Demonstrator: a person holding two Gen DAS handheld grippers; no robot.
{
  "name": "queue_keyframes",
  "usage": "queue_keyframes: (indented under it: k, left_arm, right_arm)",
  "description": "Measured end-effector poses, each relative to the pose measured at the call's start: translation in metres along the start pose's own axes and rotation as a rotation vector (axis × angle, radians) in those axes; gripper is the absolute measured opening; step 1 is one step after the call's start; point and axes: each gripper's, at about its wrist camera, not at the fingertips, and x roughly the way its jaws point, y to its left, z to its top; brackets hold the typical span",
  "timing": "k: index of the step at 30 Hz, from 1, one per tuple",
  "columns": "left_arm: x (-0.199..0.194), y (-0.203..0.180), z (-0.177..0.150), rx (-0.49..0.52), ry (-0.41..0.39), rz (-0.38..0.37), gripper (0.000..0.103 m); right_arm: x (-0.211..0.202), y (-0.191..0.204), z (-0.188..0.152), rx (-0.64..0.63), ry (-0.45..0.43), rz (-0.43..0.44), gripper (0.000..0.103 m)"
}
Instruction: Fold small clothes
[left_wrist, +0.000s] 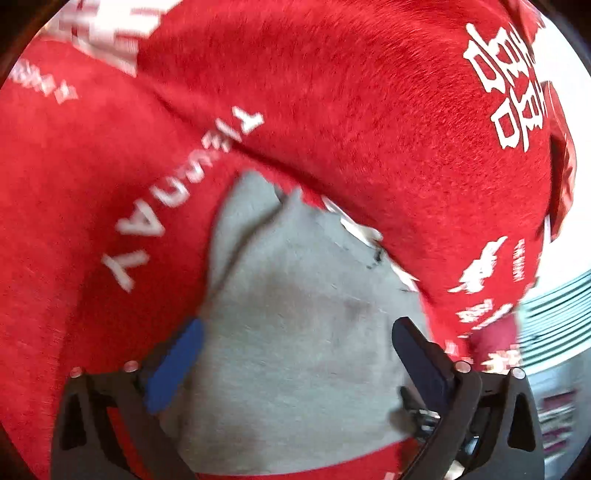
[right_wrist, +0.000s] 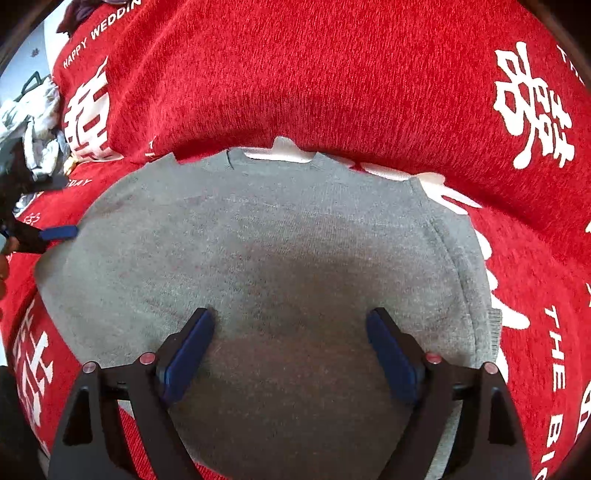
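A small grey knit garment (right_wrist: 280, 236) lies flat on a red cover with white lettering (right_wrist: 332, 74), its neckline at the far edge. My right gripper (right_wrist: 291, 325) is open, hovering low over the garment's near middle, fingers spread wide. In the left wrist view the same grey garment (left_wrist: 295, 314) shows, its far part creased. My left gripper (left_wrist: 299, 336) is open over the garment's edge. One blue pad of the left gripper (right_wrist: 59, 233) shows in the right wrist view at the garment's left edge.
A heap of pale clothes (right_wrist: 37, 122) lies at the far left beyond the red cover. A white striped surface (left_wrist: 557, 314) shows past the cover's edge at the right in the left wrist view.
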Motion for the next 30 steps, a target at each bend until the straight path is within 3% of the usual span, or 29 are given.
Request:
queue_keyframes:
  k: [5,8,9,10,12,19,20,21,22,23,24,26,30]
  left_arm:
    - [0.011,0.007,0.004,0.027,0.082,0.138,0.102]
    - [0.04,0.011,0.001,0.013,0.199,0.115,0.102]
    - [0.048,0.004,-0.001,0.042,0.212,0.138,0.102]
    - [0.05,-0.004,-0.001,0.086,0.201,0.165,0.102]
    - [0.063,-0.014,-0.001,0.131,0.237,0.151,0.102]
    - [0.069,-0.021,-0.001,0.188,0.203,0.178,0.102]
    - [0.067,-0.02,-0.001,0.184,0.19,0.176,0.093]
    - [0.065,-0.02,-0.001,0.185,0.179,0.183,0.061]
    - [0.062,-0.019,0.0,0.196,0.173,0.211,0.042]
    - [0.059,-0.017,0.002,0.173,0.183,0.18,0.026]
    - [0.053,-0.015,0.002,0.153,0.17,0.155,0.024]
    - [0.045,-0.024,0.0,0.175,0.142,0.178,0.023]
    - [0.026,-0.065,-0.009,0.316,0.06,0.215,0.022]
  right_arm:
    - [-0.001,-0.001,-0.001,0.001,-0.015,0.004,0.09]
    - [-0.001,-0.002,-0.003,0.005,-0.024,0.008,0.09]
    - [-0.001,-0.001,-0.004,0.005,-0.025,0.007,0.09]
    - [-0.001,-0.001,-0.004,0.005,-0.026,0.007,0.09]
    - [-0.001,-0.001,-0.004,0.005,-0.028,0.007,0.09]
    - [-0.001,-0.001,-0.006,0.012,-0.035,0.014,0.09]
    - [-0.001,-0.001,-0.006,0.013,-0.036,0.017,0.09]
    - [-0.001,-0.002,-0.006,0.014,-0.037,0.018,0.09]
    - [-0.001,-0.002,-0.007,0.014,-0.038,0.019,0.09]
    - [-0.001,-0.002,-0.007,0.015,-0.038,0.019,0.09]
    - [0.0,-0.002,-0.007,0.015,-0.038,0.021,0.09]
    - [-0.001,-0.002,-0.007,0.018,-0.034,0.024,0.09]
    - [-0.011,-0.004,0.002,0.036,0.005,0.054,0.09]
